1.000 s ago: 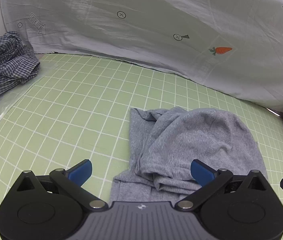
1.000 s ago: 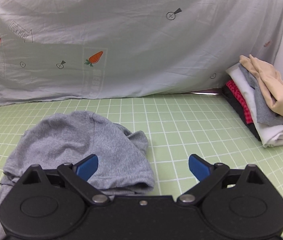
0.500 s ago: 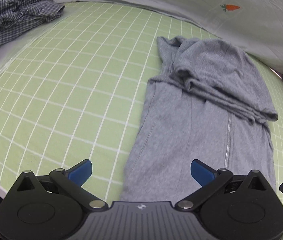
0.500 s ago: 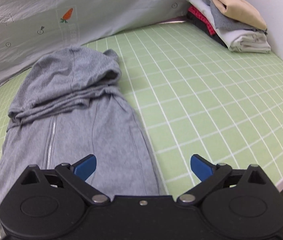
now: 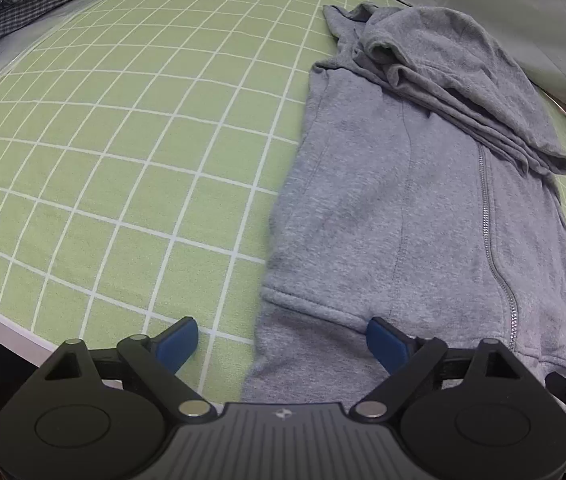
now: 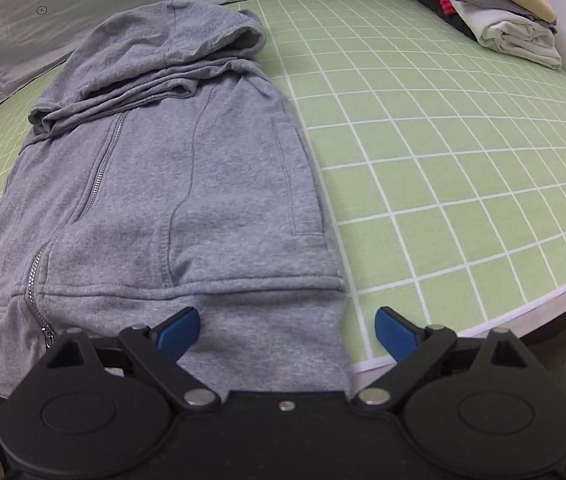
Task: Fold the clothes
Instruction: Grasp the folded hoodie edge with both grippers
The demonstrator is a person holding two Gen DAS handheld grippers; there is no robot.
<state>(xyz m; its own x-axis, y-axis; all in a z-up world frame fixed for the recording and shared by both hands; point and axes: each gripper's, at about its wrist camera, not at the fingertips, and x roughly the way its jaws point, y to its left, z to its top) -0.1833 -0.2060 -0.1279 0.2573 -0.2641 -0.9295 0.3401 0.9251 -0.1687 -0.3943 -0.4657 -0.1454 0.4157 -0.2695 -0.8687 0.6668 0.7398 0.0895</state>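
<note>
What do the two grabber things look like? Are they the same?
Nearly the same. The left gripper has a dark grey ribbed body with a tiny white logo, two round black discs, black arms with silver pivot pins and blue fingertips. The right gripper has the same shape and blue fingertips, but its body is plain black with a small screw in the middle.

Left claw (image 5: 279, 340) and right claw (image 6: 287, 332): black linkage bodies, silver pivot screws, blue pads (image 5: 175, 340)
</note>
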